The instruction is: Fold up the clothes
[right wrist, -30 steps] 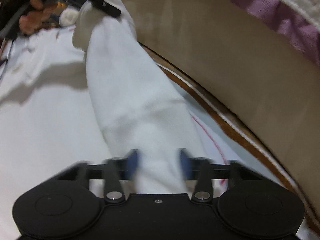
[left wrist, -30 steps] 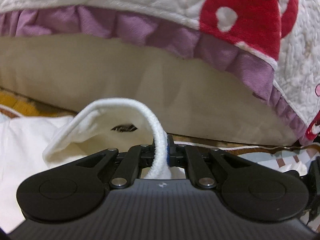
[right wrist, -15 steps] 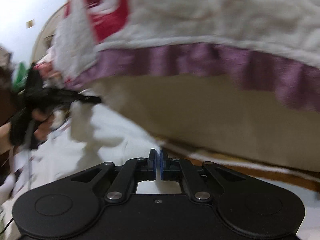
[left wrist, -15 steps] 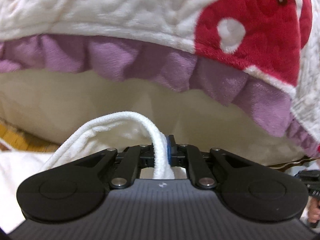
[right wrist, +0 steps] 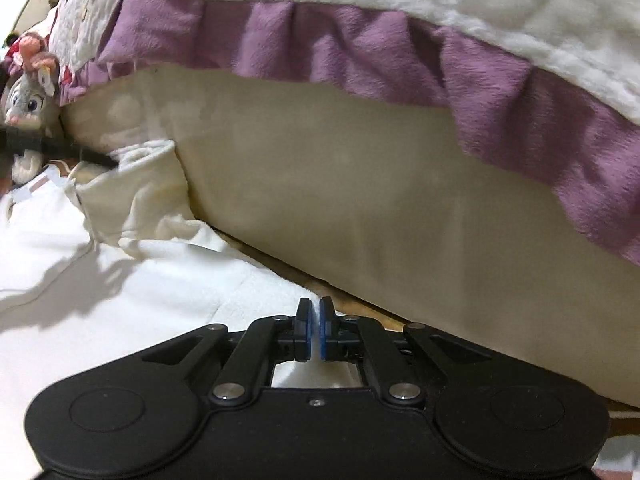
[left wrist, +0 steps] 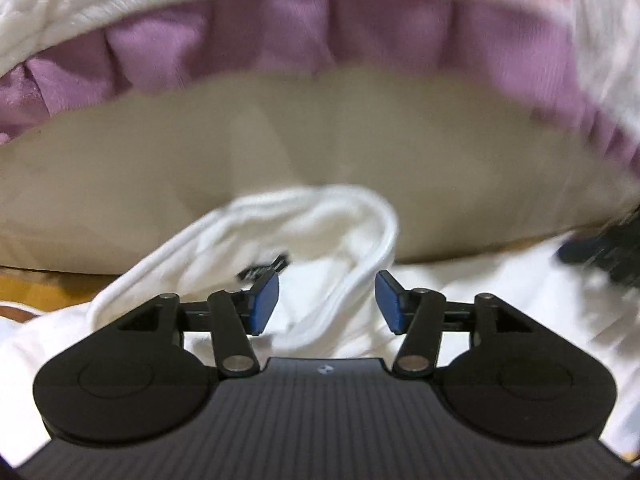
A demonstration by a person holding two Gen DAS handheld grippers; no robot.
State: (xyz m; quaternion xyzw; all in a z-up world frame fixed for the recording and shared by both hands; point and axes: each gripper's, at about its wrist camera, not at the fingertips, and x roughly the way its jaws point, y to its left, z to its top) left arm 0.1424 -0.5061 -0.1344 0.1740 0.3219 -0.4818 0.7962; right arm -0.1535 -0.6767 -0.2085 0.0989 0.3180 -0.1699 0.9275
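Two grippers in view, both low over a white garment [left wrist: 328,240] spread on the floor along a beige mattress side [right wrist: 360,184]. Left gripper [left wrist: 326,306]: jaws wide apart, blue pads [left wrist: 262,304] either side of the garment's ribbed opening, not touching it; that rim loops up centre frame, label just visible inside. View is motion-blurred. Right gripper [right wrist: 314,330]: jaws nearly together, thin strip of white cloth pinched btwn them at lower centre. In the right view the garment's long axis runs from lower centre to upper left, far end by a plush toy [right wrist: 28,96]. Quilt w/ purple frill [right wrist: 360,48] hangs across the top.
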